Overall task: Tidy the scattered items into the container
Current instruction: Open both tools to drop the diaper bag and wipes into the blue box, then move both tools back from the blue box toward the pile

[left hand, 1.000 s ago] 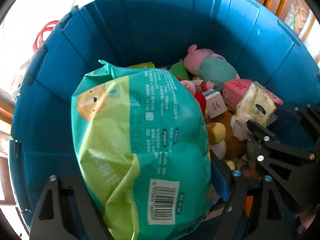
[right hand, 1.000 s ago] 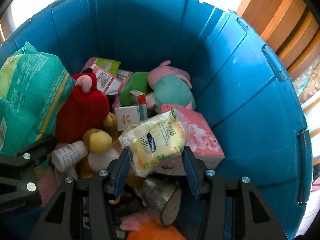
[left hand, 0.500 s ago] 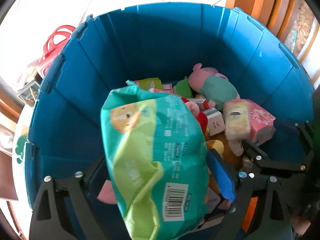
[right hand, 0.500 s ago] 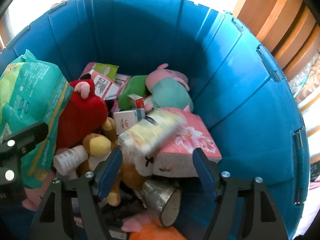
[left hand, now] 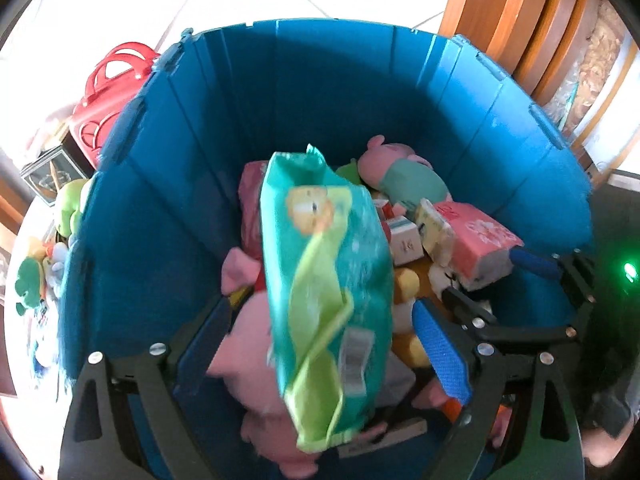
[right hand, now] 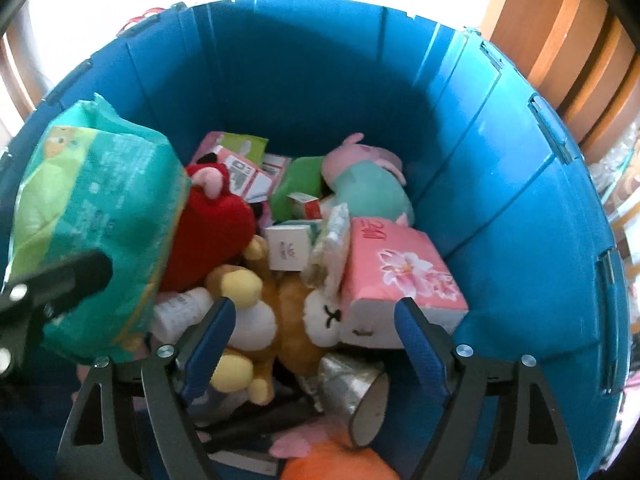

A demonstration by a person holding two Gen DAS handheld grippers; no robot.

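A big blue bin (left hand: 328,92) (right hand: 304,72) holds several plush toys, small boxes and packs. A green wipes pack (left hand: 328,280) (right hand: 96,216) is blurred between the wide-open jaws of my left gripper (left hand: 332,332), with a gap at each side, over the bin's contents. My right gripper (right hand: 316,332) is open and empty above the pile. A small yellow tissue pack (right hand: 332,244) (left hand: 434,228) lies on edge against a pink tissue box (right hand: 400,272) (left hand: 476,236).
A pink-and-teal plush (right hand: 368,184), a red plush (right hand: 212,232) and a silver tape roll (right hand: 352,388) lie in the bin. Outside, a red basket (left hand: 108,92) and toys (left hand: 36,268) sit at left. Wooden furniture (left hand: 532,20) stands behind on the right.
Both grippers opened and pulled back up. The right let go of the yellow tissue pack, which dropped against the pink box. The left released the green pack, which is now tipping and blurred.
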